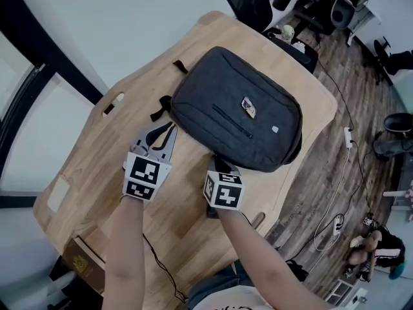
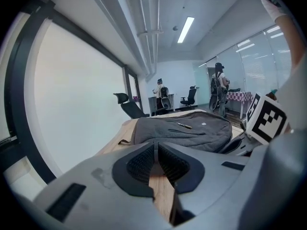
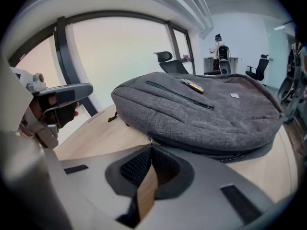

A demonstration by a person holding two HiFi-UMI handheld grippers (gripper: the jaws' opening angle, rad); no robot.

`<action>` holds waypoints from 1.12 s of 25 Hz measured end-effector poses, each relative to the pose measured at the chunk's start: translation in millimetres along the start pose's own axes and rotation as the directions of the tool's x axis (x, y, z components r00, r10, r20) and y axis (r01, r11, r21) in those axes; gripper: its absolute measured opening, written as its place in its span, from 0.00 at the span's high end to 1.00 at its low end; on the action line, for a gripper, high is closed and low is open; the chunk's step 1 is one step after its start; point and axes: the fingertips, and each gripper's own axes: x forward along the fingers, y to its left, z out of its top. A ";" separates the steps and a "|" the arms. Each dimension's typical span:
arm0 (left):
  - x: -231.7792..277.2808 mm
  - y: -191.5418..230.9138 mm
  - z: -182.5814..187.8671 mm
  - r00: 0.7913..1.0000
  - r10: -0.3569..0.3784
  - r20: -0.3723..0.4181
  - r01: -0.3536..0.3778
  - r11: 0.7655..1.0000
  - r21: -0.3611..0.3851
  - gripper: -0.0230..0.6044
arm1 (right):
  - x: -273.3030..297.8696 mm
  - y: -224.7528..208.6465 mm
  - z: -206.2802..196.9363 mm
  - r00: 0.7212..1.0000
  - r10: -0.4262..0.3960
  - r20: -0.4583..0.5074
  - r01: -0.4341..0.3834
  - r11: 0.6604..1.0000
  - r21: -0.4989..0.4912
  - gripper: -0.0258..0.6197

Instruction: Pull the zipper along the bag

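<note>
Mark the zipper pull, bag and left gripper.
zipper pull [image 3: 150,139]: right gripper view, metal tab at the gripper tips.
bag [image 1: 219,92]: head view, grey front panel.
left gripper [image 2: 156,145]: left gripper view, closed tips.

No readable text; label [image 1: 248,107] on the bag [image 1: 213,92] seems too blurred.

A dark grey fabric bag [image 1: 235,108] lies flat on the wooden surface [image 1: 97,166]; its zipper pull [image 3: 150,139] sits at the near side edge.
</note>
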 end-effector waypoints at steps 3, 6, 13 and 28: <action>6.7 -14.9 4.5 1.000 -0.025 -0.011 0.025 0.999 0.021 0.93 | -14.6 -4.3 -11.5 0.998 0.048 -0.034 -0.047 0.998 0.045 0.87; 14.2 -33.3 0.9 0.998 -0.046 -0.049 0.048 0.998 0.050 0.93 | -28.8 -1.9 -26.2 0.994 0.086 -0.064 -0.084 0.996 0.037 0.87; 29.5 -46.7 -27.1 0.975 -0.021 -0.222 0.035 0.998 0.058 0.70 | -37.5 10.8 -49.2 0.985 0.143 -0.100 -0.144 0.990 0.005 0.87; 46.1 -42.6 -58.4 0.925 0.023 -0.380 -0.007 0.999 0.043 0.68 | -57.3 -9.7 -57.7 0.987 0.112 -0.117 -0.123 0.988 -0.093 0.87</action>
